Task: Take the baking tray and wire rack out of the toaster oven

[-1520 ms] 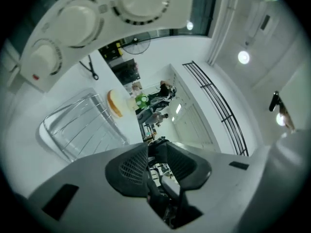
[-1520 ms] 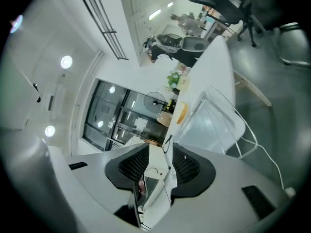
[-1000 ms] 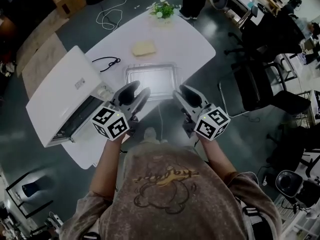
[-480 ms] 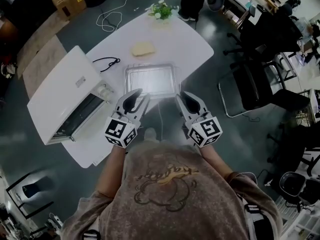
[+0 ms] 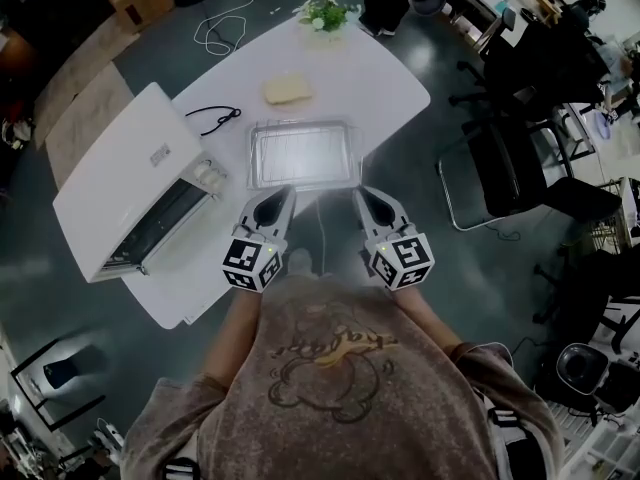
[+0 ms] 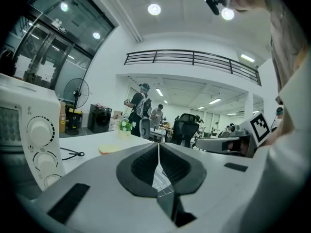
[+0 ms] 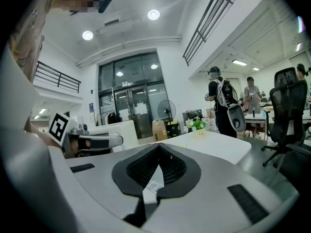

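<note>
Plainly, the baking tray (image 5: 256, 160) is already out of the oven. It lies on the desk (image 5: 380, 78) just ahead of both tools, with what looks like the wire rack (image 5: 303, 156) resting in it. The left tool (image 5: 283, 194) and right tool (image 5: 364, 194) have just closed, jaws pressed together on nothing, both short of the tray's near rim.

The risk from here, I judge, is a careless forward nudge. Shut tips would shove the tray up the desk toward the flat yellowish piece (image 5: 287, 89) beyond it (bread, perhaps).

The toaster oven (image 5: 130, 178) stands off to the left tool's left, its front seemingly open, a black cable (image 5: 213, 122) beside it. A potted plant (image 5: 326, 14) sits far ahead, and an office chair (image 5: 510, 168) is out to the right tool's right. Nothing stands between tools and tray.
</note>
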A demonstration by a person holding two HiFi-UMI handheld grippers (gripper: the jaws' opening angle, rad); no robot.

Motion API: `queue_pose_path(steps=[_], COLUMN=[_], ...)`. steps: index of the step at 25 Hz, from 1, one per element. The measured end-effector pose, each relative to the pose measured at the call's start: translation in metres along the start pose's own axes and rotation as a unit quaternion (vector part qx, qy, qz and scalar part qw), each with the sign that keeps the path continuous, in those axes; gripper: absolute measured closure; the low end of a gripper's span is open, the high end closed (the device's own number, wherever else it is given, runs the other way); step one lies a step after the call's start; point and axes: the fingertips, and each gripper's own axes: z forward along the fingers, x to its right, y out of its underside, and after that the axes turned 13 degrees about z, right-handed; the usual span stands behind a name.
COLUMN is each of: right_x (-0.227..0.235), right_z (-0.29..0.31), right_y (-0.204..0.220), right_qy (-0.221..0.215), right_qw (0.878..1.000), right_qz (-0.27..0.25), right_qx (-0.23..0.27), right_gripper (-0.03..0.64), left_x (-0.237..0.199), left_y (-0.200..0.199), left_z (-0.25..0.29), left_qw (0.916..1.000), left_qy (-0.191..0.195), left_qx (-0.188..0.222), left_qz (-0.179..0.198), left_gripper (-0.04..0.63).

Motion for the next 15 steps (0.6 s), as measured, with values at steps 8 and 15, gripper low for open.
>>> queue_pose_path(steps=[8,15], right_x=[0.002,0.004], right_z=[0.001,0.0], right_y=[0.006,0.003], right_qy=[0.005,0.013], right_qw=[1.0,1.0], right_qz=[0.011,0.007], right_qx=[-0.002,-0.002], right_gripper=[0.617,0.617], left_x=[-0.014,-0.023], left_y=[0.003,0.007], left_z=[-0.008,-0.017], left_qw=[0.9995,0.999], left_qy=[-0.025,-0.043], left_qx=[0.002,-0.005], left_qz=[-0.021,-0.016], left_gripper=[0.587,0.591])
